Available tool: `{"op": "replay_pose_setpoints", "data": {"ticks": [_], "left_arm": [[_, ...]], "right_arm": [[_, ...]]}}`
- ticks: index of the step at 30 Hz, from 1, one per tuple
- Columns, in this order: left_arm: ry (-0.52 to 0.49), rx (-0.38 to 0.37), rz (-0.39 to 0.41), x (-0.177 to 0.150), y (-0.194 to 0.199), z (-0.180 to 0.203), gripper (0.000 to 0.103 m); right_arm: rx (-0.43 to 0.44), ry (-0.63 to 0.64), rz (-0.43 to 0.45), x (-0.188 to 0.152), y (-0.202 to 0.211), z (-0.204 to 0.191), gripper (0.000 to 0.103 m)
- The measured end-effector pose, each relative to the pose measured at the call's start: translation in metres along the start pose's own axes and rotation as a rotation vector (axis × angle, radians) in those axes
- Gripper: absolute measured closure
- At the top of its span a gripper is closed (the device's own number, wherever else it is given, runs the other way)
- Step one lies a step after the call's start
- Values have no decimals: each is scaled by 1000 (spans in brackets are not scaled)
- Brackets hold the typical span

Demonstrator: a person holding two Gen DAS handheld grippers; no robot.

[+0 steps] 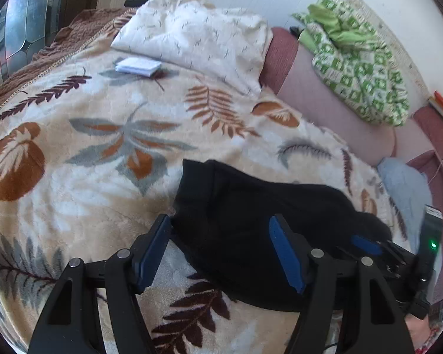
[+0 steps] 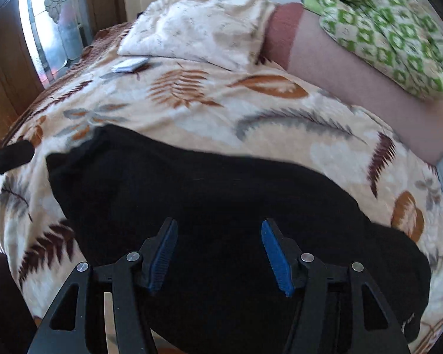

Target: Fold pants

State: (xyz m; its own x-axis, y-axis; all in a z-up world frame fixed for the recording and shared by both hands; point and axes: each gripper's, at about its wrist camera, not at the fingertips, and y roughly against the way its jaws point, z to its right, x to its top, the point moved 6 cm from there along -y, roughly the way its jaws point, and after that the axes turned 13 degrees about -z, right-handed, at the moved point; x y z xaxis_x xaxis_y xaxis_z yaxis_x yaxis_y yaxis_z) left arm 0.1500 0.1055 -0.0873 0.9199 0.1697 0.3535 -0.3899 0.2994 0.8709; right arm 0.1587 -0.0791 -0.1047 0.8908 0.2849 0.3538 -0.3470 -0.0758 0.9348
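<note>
Right wrist view: your right gripper (image 2: 218,250) hangs wide and empty over the pants (image 2: 209,206), lying crosswise along the bed's (image 2: 325,153) near edge; left gripper (image 1: 221,250), also wide, straddles their left end.

pants (image 1: 251,221): 1 | tools: 2 (image 1: 221,236) (image 2: 218,239) | blanket (image 1: 88,177): 1 | pillows (image 1: 198,35): 1

The black pants (image 2: 221,206) run off the right-wrist picture's bottom edge, their far outline blurred
</note>
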Motion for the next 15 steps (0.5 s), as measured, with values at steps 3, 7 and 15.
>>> {"op": "replay_pose_setpoints", "data": {"ticks": [3,7,15], "left_arm": [[17,63,-67,-6,-31,-7,35],[8,103,-65,-14,-39,-15,35],[-44,166,-91,-24,-26,-2,35]], "right_arm": [[-51,-116,-33,-43,-4,58,39],[-38,-259,8,-99,13,131,42],[-43,-507,-3,-169,34,225,50]]}}
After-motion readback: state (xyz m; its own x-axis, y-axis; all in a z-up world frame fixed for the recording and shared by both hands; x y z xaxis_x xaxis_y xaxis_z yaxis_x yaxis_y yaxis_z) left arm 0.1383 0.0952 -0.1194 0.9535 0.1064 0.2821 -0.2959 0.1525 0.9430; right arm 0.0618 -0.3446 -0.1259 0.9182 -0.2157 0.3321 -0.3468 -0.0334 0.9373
